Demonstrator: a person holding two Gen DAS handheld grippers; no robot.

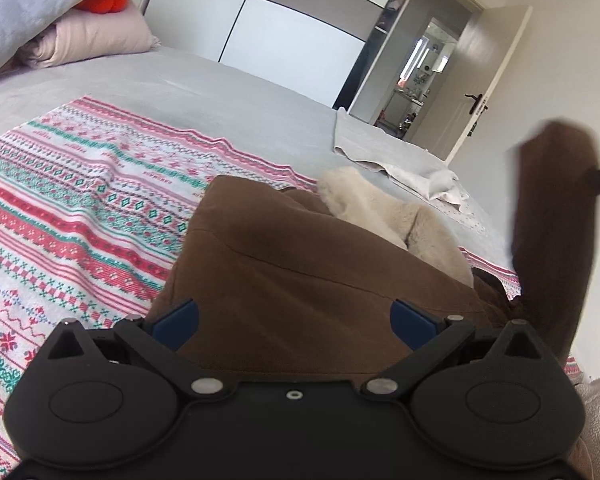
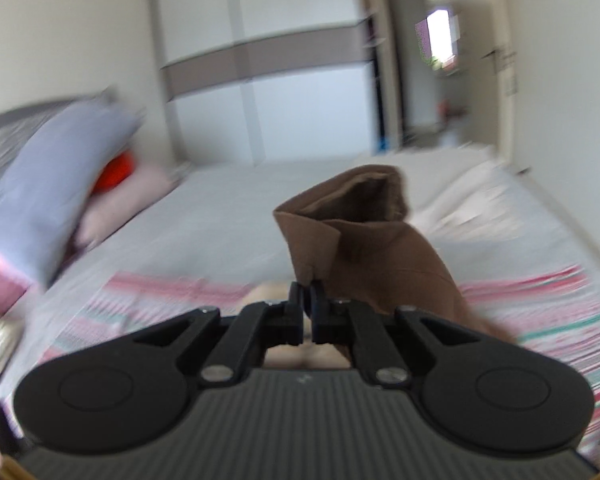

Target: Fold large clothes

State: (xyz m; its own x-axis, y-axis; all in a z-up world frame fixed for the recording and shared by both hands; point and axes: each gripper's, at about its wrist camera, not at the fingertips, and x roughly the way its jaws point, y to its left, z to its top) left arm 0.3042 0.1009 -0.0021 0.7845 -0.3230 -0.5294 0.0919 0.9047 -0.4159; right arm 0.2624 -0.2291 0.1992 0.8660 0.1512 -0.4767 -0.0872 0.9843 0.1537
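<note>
A large brown coat point(image 1: 300, 280) with a cream fleece lining point(image 1: 384, 212) lies on a patterned red, green and white blanket point(image 1: 80, 208) on the bed. My left gripper point(image 1: 296, 324) is open just above the brown fabric, its blue fingertips point(image 1: 180, 320) wide apart. My right gripper point(image 2: 308, 300) is shut on a brown sleeve of the coat point(image 2: 360, 240) and holds it up in the air. That raised sleeve point(image 1: 552, 220) also shows at the right of the left wrist view. The right wrist view is blurred.
The grey bed sheet point(image 1: 228, 96) stretches beyond the blanket. Pillows and a folded pink quilt point(image 1: 88, 36) are piled at the bed head. A folded pale cloth point(image 1: 400, 160) lies near the far bed edge. A wardrobe point(image 1: 284, 32) and an open door point(image 1: 480, 92) stand behind.
</note>
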